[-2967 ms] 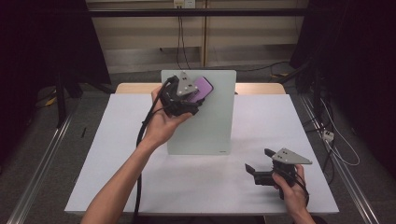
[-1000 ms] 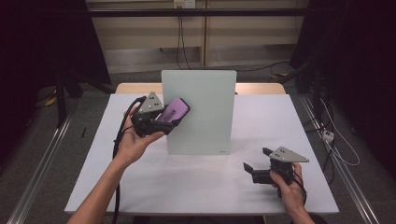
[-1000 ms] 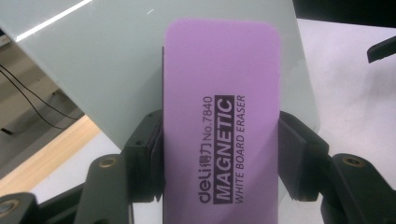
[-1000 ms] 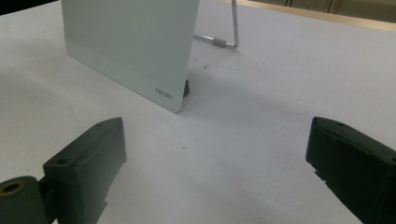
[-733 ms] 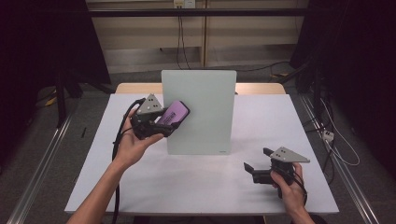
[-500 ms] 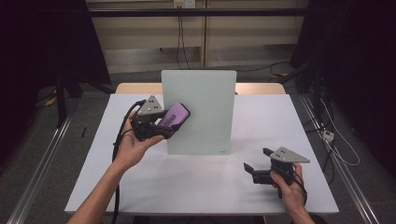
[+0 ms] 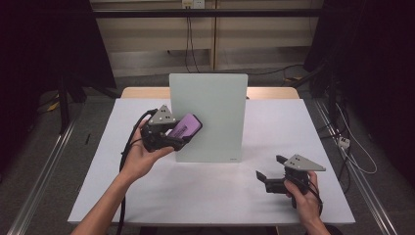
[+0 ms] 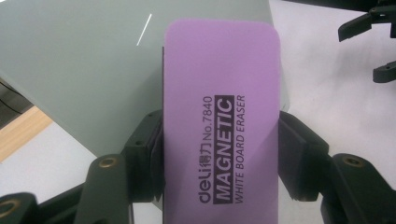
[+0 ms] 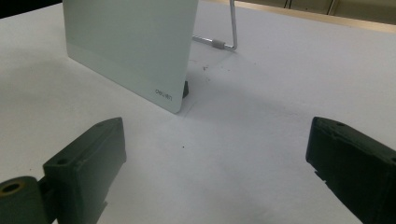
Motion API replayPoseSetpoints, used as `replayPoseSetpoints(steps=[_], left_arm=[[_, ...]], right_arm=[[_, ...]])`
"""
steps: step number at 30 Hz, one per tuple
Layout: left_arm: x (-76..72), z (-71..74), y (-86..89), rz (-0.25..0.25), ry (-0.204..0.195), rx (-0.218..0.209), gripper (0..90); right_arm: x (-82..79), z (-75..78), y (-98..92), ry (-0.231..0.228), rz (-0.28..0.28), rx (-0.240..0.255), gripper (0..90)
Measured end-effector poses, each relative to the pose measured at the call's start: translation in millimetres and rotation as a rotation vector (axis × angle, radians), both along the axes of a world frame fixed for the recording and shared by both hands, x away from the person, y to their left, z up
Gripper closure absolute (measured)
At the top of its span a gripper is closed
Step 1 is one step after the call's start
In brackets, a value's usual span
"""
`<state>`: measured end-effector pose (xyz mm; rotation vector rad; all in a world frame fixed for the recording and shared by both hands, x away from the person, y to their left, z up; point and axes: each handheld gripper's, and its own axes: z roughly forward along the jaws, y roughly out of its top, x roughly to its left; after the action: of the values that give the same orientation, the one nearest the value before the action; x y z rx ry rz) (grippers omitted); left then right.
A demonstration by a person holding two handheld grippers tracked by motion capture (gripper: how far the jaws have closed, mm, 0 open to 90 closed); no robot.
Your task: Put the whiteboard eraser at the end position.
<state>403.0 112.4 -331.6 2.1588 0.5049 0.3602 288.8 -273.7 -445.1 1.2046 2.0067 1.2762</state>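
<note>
Left gripper (image 7: 172, 137) is clamping the purple eraser (image 8: 223, 121) beside the whiteboard (image 7: 210, 112) while right gripper (image 7: 268, 175) is idling open on the desk (image 7: 293, 122); a hard wipe risks toppling the propped board.

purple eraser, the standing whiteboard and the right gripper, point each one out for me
purple eraser (image 8: 219, 116), left gripper view, on its printed purple face.
whiteboard (image 7: 215, 105), high view, on its bare pale front.
right gripper (image 7: 270, 172), high view, midway between its open jaw tips.
</note>
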Motion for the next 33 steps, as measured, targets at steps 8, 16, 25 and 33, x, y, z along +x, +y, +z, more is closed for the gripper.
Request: replayPoseSetpoints(steps=[8, 16, 25, 33], left_arm=[[-2.7, -1.5, -2.6, -0.007, 0.023, 0.003, 40.9], [-4.0, -4.4, -14.4, -0.030, 0.050, 0.040, 41.0], [-12.2, -8.6, -23.3, -0.075, 0.063, 0.082, 40.9], [-15.4, -20.1, -31.6, -0.107, 0.096, 0.105, 40.9]], right_arm=[[-0.8, -0.4, 1.5, 0.008, 0.004, -0.001, 5.1], [-0.6, -0.9, 0.2, 0.002, 0.007, -0.001, 5.1], [-0.1, -1.0, 0.8, 0.004, 0.011, -0.003, 5.1], [-1.6, -0.9, -0.5, 0.001, 0.009, 0.006, 5.1]])
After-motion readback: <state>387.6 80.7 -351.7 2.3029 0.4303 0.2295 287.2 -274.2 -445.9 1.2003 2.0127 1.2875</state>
